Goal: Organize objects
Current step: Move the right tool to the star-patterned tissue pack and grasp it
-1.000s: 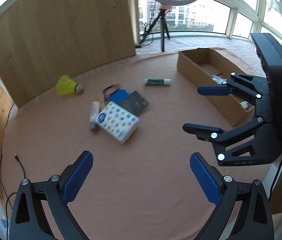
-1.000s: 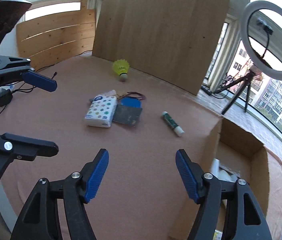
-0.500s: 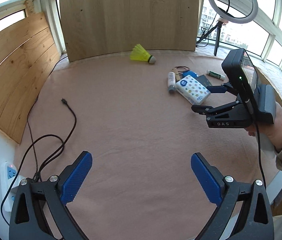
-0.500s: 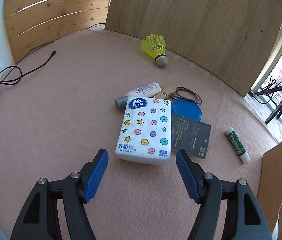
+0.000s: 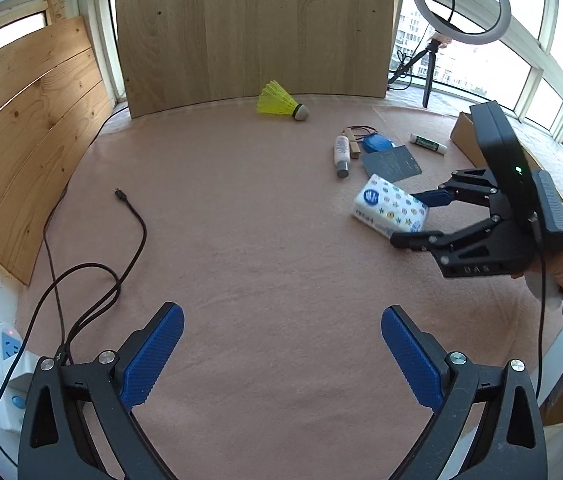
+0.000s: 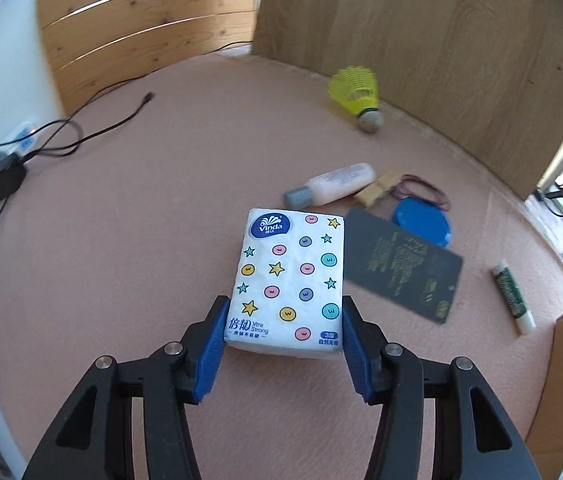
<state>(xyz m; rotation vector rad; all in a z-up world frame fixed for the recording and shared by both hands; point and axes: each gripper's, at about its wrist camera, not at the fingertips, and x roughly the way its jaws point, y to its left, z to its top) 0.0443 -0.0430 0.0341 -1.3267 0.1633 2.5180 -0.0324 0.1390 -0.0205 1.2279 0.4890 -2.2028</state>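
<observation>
- The tissue pack [image 6: 287, 276] is set on the desk [image 6: 161, 240], beside the dark card [image 6: 405, 268].
- The right tool [image 6: 283, 340] is closing, both pads against the pack's sides.
- The left tool [image 5: 281, 356] is held spread, empty.

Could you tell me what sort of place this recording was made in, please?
Probably a glazed balcony or sunroom in a flat, set up for filming. Tall white-framed windows curve round it, with apartment blocks outside; a white ring light on a black tripod stands by them; the pink felt-covered table is backed by loose wooden boards.
</observation>
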